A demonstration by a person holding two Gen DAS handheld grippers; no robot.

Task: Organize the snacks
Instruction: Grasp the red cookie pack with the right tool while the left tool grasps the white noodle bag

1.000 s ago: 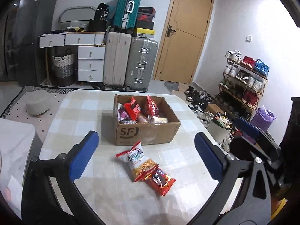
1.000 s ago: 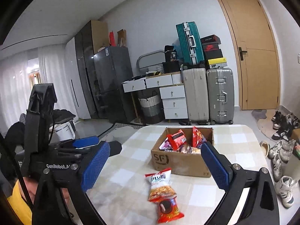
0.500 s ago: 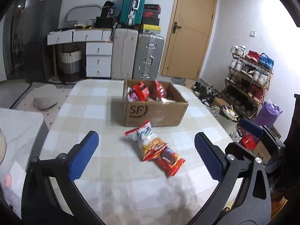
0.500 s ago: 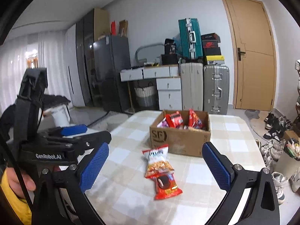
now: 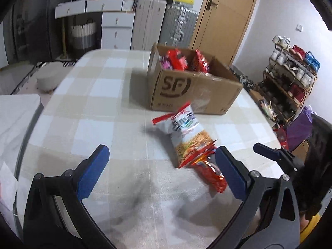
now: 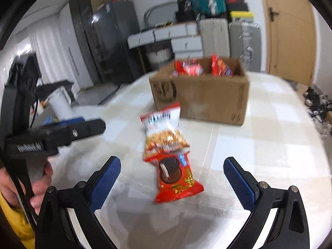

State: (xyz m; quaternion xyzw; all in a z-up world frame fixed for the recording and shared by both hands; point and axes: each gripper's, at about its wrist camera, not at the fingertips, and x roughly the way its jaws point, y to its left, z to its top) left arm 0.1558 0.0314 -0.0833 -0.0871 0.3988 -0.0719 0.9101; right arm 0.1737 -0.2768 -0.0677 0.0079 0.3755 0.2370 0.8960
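Your right gripper [image 6: 172, 178] spread wide, empty, straddling red cookie packet [image 6: 176, 180] on checked table [image 6: 269, 145]. Your left gripper [image 5: 161, 168] spread too, empty, packet beside its right finger. White-and-orange snack bag [image 6: 164, 132] overlaps packet's far end, just short of cardboard box [image 6: 203, 97]. Box holds red snack packs [image 5: 178, 60].

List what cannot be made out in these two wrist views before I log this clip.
- White and orange snack bag: printed name smeared by motion blur, both views.
- Red cookie packet: left view, partly hidden behind the left gripper finger.
- Brown cardboard box: lower contents hidden by its walls.
- Right gripper: open.
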